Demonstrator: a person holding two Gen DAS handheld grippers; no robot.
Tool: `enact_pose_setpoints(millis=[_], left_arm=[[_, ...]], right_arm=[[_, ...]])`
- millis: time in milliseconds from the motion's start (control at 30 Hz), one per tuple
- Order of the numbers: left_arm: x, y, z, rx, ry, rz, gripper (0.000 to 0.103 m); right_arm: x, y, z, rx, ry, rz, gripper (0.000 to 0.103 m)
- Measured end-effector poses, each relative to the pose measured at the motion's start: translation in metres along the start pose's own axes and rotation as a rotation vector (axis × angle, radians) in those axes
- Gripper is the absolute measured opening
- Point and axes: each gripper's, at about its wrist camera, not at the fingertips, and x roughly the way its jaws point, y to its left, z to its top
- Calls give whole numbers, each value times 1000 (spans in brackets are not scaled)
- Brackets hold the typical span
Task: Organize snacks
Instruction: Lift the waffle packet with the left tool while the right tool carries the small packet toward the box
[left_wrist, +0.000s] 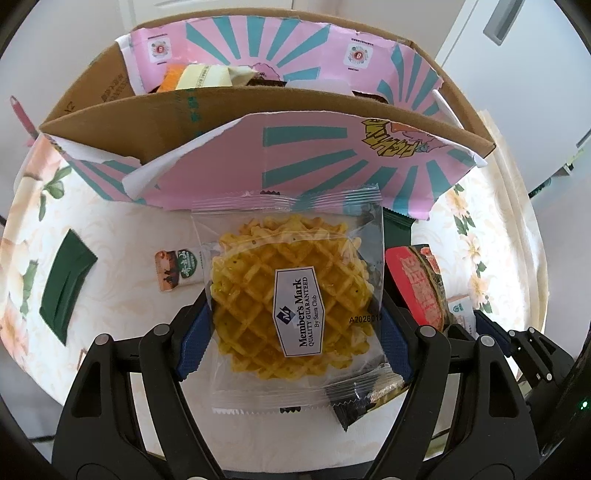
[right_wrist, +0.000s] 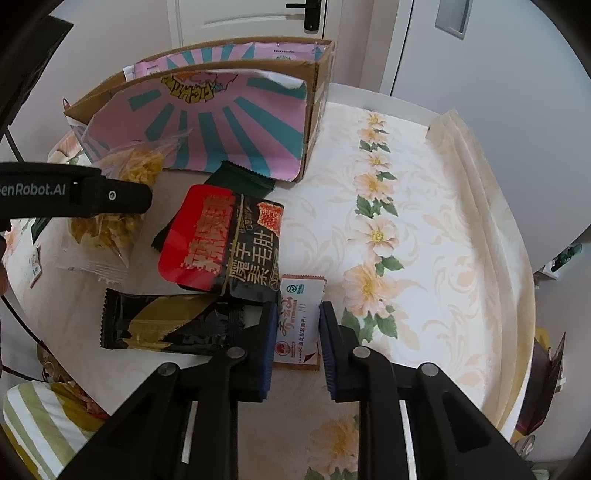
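Left gripper (left_wrist: 295, 328) clamped on waffle packet (left_wrist: 291, 295), held between its pads before the cardboard box (left_wrist: 258, 107). Right gripper (right_wrist: 297, 347) closed on the small white sachet (right_wrist: 301, 325), red-black pouch (right_wrist: 225, 243) just ahead-left.

Left claw (left_wrist: 295, 314) gripping waffle packet (left_wrist: 291, 306), cardboard box (left_wrist: 258, 107) behind

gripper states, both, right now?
Left gripper: shut on the waffle packet, lifted before the box.
Right gripper: shut on the small white sachet.

waffle packet (left_wrist: 295, 295) | clear wrapper, held flat | before pink box (left_wrist: 280, 110)
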Motion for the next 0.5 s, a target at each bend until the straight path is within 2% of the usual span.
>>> enact_pose_setpoints(millis=[267, 500], left_arm=[[-20, -2, 1, -22, -25, 16, 76], [-71, -5, 10, -52, -99, 31, 76]], right_arm=[[-9, -16, 4, 41, -2, 27, 20], [-46, -24, 36, 59, -56, 58, 20]])
